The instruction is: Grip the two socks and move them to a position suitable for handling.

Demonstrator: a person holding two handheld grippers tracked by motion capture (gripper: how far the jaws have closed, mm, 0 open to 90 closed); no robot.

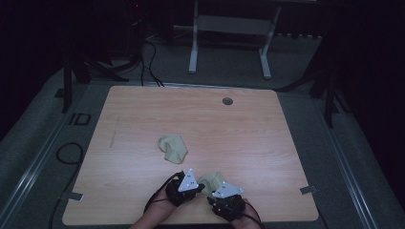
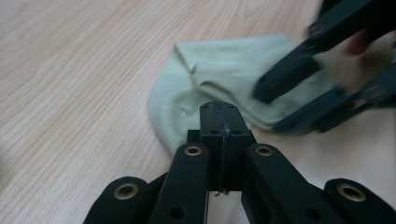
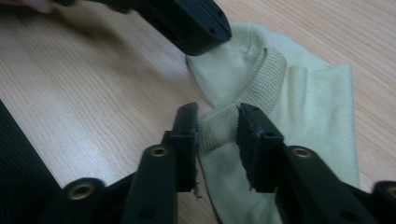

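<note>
I see a pale green sock (image 3: pixel 289 107) lying flat at the near edge of the tabletop (image 1: pixel 143 124), between my two grippers. My right gripper (image 3: pixel 218 128) straddles its ribbed cuff band, jaws parted, cloth between them. My left gripper (image 2: pixel 219 114) is clenched, its tip just at the sock's rounded edge. A second sock (image 1: pixel 174 147) lies crumpled near mid-tabletop, well apart.

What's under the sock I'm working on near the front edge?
Under the near sock only the bare wooden table shows around its edges. Whatever lies beneath the fabric itself is covered; the right gripper straddles its ribbed cuff.
</note>
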